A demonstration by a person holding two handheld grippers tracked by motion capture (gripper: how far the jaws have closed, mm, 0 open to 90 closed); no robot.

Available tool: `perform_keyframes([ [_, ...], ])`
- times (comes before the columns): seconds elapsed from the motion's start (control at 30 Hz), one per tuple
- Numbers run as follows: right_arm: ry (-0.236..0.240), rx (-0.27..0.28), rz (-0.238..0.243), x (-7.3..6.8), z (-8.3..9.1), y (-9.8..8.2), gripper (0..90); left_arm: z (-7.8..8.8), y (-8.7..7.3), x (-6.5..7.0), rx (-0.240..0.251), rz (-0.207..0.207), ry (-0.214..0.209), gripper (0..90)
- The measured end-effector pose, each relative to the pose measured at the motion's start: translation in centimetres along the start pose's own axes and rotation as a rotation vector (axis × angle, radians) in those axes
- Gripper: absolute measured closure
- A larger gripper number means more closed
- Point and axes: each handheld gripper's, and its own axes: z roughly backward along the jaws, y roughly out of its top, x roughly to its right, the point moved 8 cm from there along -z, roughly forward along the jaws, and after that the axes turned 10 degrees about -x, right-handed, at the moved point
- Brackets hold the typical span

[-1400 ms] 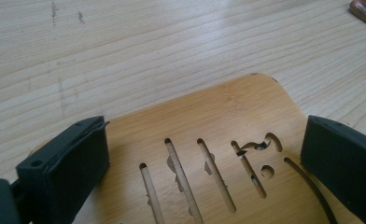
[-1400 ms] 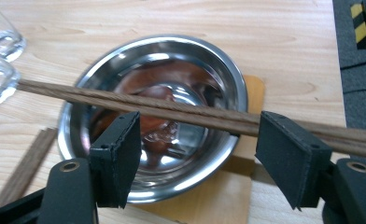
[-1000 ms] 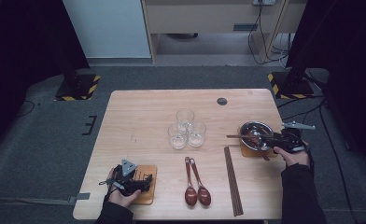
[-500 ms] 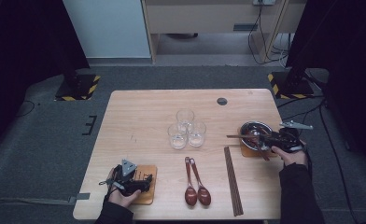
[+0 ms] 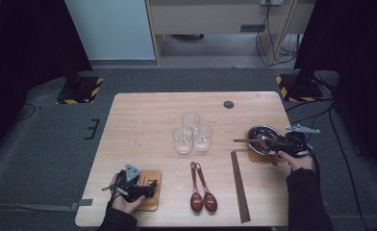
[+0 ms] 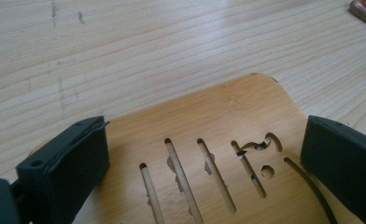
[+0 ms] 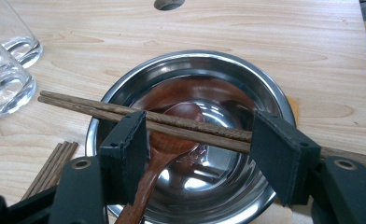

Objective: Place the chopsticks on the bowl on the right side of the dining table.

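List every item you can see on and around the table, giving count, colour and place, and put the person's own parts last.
table: one, light wood, centre of the high view
glasses: three, clear, clustered mid-table
bowl: one, shiny steel, right side, on an orange-brown mat
spoon in bowl: one, dark wood, bowl end resting inside
chopsticks across bowl: one pair, brown, lying over the rim
spoons: two, reddish brown, near edge, side by side
chopstick bundle: brown, near edge, right of the spoons
slotted mat: one, orange-brown wood, near left corner
left gripper: black, open over the slotted mat
right gripper: black, jaws apart over the bowl
hands: two, one on each gripper
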Motion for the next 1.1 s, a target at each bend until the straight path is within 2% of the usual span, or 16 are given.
perform_keyframes([
  [1.0, 0.002, -0.005, 0.013, -0.36, -0.3, 0.01, 35.6, 0.0, 0.0, 0.0, 0.0, 0.0, 0.0, 0.3],
  [1.1, 0.007, 0.01, 0.017, -0.33, -0.01, 0.24, 35.1, 0.0, 0.0, 0.0, 0.0, 0.001, -0.001, 0.3],
])
